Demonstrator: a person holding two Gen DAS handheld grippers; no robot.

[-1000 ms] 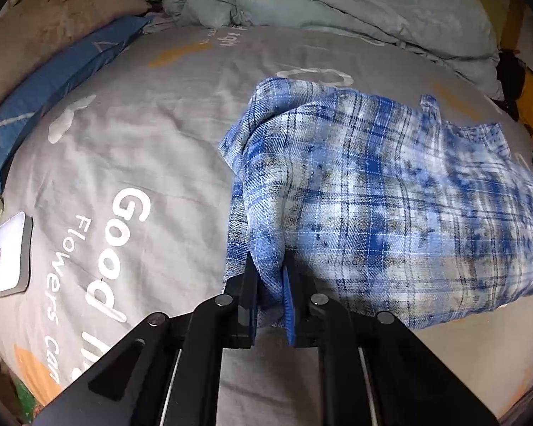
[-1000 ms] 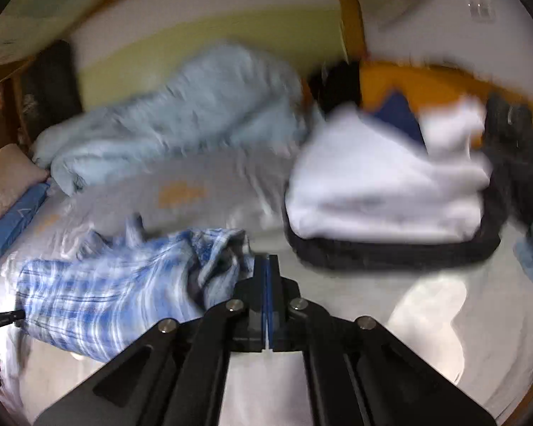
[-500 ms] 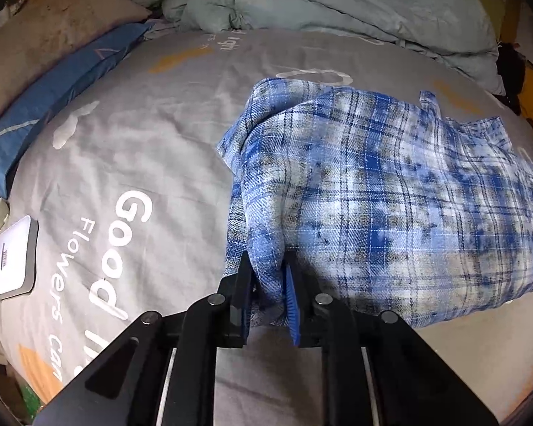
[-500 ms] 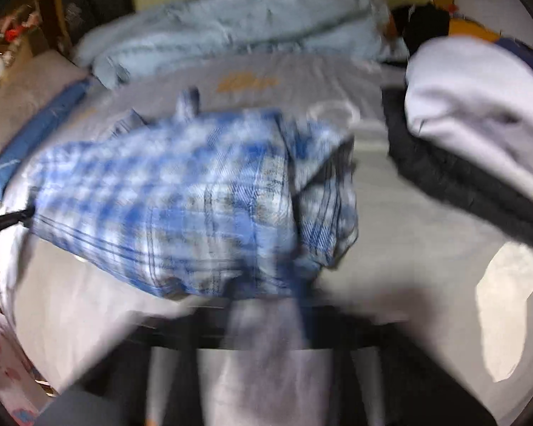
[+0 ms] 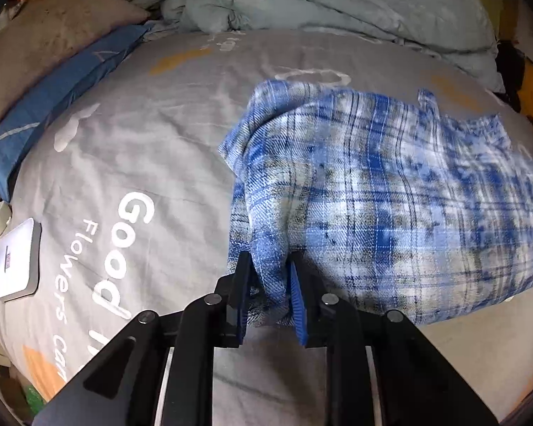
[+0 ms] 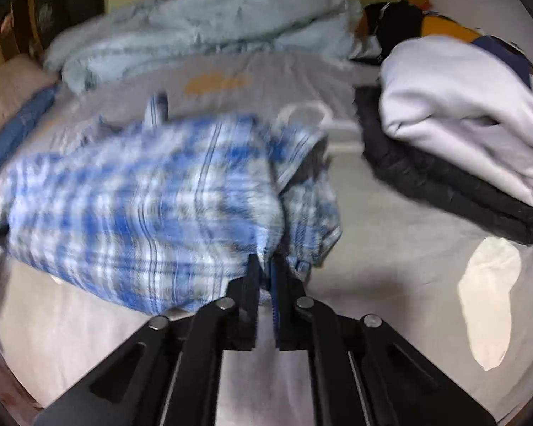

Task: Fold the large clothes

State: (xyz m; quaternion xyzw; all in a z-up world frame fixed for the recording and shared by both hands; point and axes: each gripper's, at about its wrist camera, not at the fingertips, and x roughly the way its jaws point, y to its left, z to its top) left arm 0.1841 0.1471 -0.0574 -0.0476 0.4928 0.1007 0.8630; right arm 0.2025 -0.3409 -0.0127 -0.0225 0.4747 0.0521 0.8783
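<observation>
Blue-and-white plaid flannel shirt (image 5: 391, 206) fills the left wrist view, lying folded in a thick bundle on the grey printed bed cover (image 5: 142, 149) with white lettering, and the left gripper (image 5: 268, 284) has a bunched fold of that shirt's near corner between its blue-padded fingers (image 5: 296, 301); its jaws have just been easing apart, yet the cloth sits pinched between them. Off to the left edge lies a small white flat device (image 5: 14, 262), a blue pillow (image 5: 57, 96) and a brownish pillow (image 5: 42, 39) sit beyond it, and a rumpled pale blue-green quilt (image 5: 319, 7) is heaped at the far end of the bed. Over to the right wrist view, motion-blurred: the plaid shirt (image 6: 142, 206) stretches away to the left, and the right gripper (image 6: 264, 269) has the shirt's near corner nipped in a narrow gap, jaws just starting to open. To the right, well apart from the shirt, a folded white garment (image 6: 462, 113) rests on a folded black padded garment (image 6: 444, 191).
</observation>
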